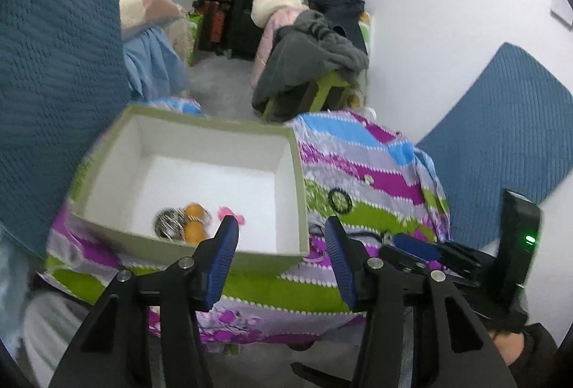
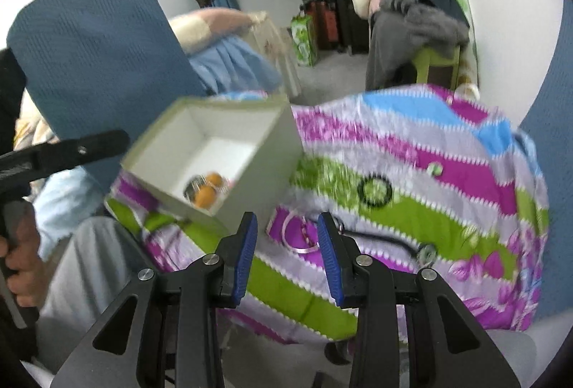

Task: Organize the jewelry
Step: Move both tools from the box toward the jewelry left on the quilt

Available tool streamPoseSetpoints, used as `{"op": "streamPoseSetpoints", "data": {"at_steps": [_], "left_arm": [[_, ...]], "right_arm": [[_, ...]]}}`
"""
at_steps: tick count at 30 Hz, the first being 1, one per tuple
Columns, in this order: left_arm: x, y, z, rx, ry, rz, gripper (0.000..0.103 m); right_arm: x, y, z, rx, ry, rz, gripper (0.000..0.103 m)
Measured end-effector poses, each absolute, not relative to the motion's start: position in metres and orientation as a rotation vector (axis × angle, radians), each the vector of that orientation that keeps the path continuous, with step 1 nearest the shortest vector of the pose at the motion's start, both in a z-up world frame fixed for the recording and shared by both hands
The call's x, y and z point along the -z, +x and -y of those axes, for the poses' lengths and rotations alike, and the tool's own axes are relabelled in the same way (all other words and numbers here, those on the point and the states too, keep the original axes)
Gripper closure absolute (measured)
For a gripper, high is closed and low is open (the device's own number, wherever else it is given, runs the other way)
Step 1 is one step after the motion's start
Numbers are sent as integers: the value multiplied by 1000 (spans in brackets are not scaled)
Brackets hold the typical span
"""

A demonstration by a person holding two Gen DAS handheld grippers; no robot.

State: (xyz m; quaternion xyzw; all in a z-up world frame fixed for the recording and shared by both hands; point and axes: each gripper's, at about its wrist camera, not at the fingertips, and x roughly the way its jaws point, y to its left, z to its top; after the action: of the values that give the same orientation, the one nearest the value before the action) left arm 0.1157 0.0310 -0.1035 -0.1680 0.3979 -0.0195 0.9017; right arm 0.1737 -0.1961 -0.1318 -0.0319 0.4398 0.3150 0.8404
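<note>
Your left gripper (image 1: pixel 281 230) hangs open and empty over the near edge of the box (image 1: pixel 107 151) holding two orange beads (image 1: pixel 194 220), while your right gripper (image 2: pixel 286 234), narrower but empty, hovers over a pink ring (image 2: pixel 299 232) on the striped cloth (image 2: pixel 447 151).

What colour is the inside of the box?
White inside the box, with a pale green outside; the left wrist view shows it best.
</note>
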Motion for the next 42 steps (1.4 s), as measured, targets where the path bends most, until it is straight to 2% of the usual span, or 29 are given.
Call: {"op": "streamPoseSetpoints", "data": {"at_steps": [1,3,7,9,17,30,31,32,35,36,42], "left_arm": [[115,116,-27,46,-352,-840,62],[131,116,-21,49,-366,-870,66],[165,119,2,63,-356,-934,82],[175,120,15,67,-330,-953,83],[183,122,4,2,-355,-939,83],[192,120,-19,-44,-400,-955,83],[193,120,-19,-44,-401,-958,83],[193,120,-19,-46,-402,-961,83],[195,118,-22,-50,-415,-961,83],[195,118,-22,-50,-418,-962,83],[196,117,-17,-34,-416,-962,83]], "right_arm": [[141,174,197,-665,-65,-938,72],[161,179,197,-654,-70,-956,73],[199,196,198,-648,-62,-1006,77],[207,200,196,-679,-64,-1001,81],[225,189,161,-884,-120,-1015,81],[242,171,123,-887,-393,-938,80],[242,169,120,-883,-416,-926,81],[241,168,119,-871,-435,-920,87],[239,166,119,-873,-432,-934,90],[237,166,119,-878,-427,-940,100],[237,161,140,-842,-405,-993,100]]}}
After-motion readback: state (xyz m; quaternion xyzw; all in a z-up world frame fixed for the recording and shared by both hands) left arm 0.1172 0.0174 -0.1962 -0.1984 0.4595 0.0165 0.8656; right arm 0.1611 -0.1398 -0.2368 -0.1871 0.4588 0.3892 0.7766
